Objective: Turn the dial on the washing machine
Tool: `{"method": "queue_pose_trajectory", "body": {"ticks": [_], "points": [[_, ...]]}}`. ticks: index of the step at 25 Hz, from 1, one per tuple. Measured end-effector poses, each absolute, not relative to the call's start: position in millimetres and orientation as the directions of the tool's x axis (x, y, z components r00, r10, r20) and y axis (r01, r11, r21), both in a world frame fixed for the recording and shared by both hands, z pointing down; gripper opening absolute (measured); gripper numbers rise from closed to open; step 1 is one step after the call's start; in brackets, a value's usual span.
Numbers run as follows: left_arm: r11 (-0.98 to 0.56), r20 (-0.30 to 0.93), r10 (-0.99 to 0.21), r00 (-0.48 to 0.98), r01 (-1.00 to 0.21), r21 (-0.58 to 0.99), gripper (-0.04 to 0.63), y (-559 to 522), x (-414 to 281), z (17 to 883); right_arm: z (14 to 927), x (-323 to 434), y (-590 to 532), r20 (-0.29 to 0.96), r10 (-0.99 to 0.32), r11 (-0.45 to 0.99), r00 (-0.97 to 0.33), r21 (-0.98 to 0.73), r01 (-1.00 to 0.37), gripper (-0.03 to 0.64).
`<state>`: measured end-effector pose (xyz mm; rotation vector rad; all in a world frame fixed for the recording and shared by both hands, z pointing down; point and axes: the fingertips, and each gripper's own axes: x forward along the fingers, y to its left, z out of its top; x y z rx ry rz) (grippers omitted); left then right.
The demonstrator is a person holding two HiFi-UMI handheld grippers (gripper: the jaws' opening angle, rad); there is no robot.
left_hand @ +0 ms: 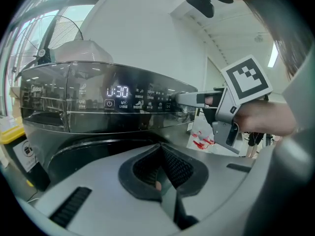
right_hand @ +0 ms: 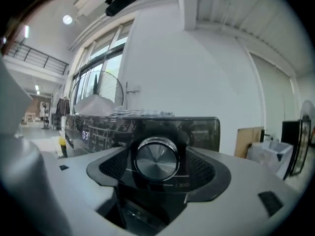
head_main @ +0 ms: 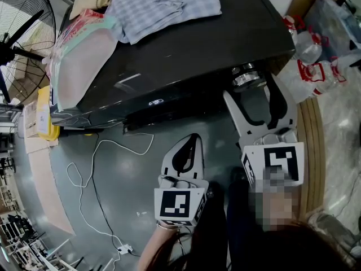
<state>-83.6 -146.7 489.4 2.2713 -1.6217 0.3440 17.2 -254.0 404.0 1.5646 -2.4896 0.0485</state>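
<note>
The black washing machine (head_main: 186, 49) stands in front of me, its panel display (left_hand: 117, 91) lit. Its silver dial (head_main: 246, 77) sits at the panel's right end. My right gripper (head_main: 250, 86) reaches level to it, and the dial (right_hand: 156, 159) lies between the two dark pads (right_hand: 114, 167). A thin gap shows on each side, so the jaws stand open around the dial without pressing it. My left gripper (head_main: 195, 138) hangs lower left, short of the machine's front, shut on nothing, its tips (left_hand: 160, 154) closed together.
Folded clothes (head_main: 163, 4) and a plastic bag (head_main: 84, 55) lie on the machine's top. A standing fan (head_main: 22, 44) and a yellow container (head_main: 44, 112) are at the left. A white cable (head_main: 96, 168) trails on the floor. Packs of bottles (head_main: 316, 66) sit at the right.
</note>
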Motion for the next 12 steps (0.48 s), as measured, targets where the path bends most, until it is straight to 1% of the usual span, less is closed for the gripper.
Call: {"method": "queue_pose_trajectory", "body": {"ticks": [3, 7, 9, 11, 12], "points": [[-0.301, 0.381, -0.865, 0.327, -0.945, 0.126, 0.017, -146.8, -83.1, 489.7, 397.2, 8.8, -253.2, 0.168, -0.892, 0.449, -0.419, 0.217, -0.867, 0.374], [-0.297, 0.383, -0.866, 0.321, -0.947, 0.122, 0.017, -146.2, -84.4, 490.6, 407.9, 6.6, -249.7, 0.246, -0.891, 0.452, -0.381, 0.432, -0.781, 0.350], [-0.300, 0.385, -0.864, 0.325, -0.946, 0.126, 0.017, -146.5, -84.4, 491.5, 410.7, 9.4, -250.7, 0.258, -0.901, 0.433, -0.349, 0.481, -0.763, 0.326], [-0.299, 0.387, -0.863, 0.326, -0.945, 0.128, 0.017, -147.0, -85.1, 492.2, 410.5, 10.8, -251.8, 0.252, -0.906, 0.424, -0.342, 0.494, -0.759, 0.297], [-0.297, 0.386, -0.864, 0.323, -0.946, 0.128, 0.017, -147.3, -85.6, 492.5, 410.0, 10.8, -252.0, 0.247, -0.905, 0.424, -0.345, 0.491, -0.761, 0.296]]}}
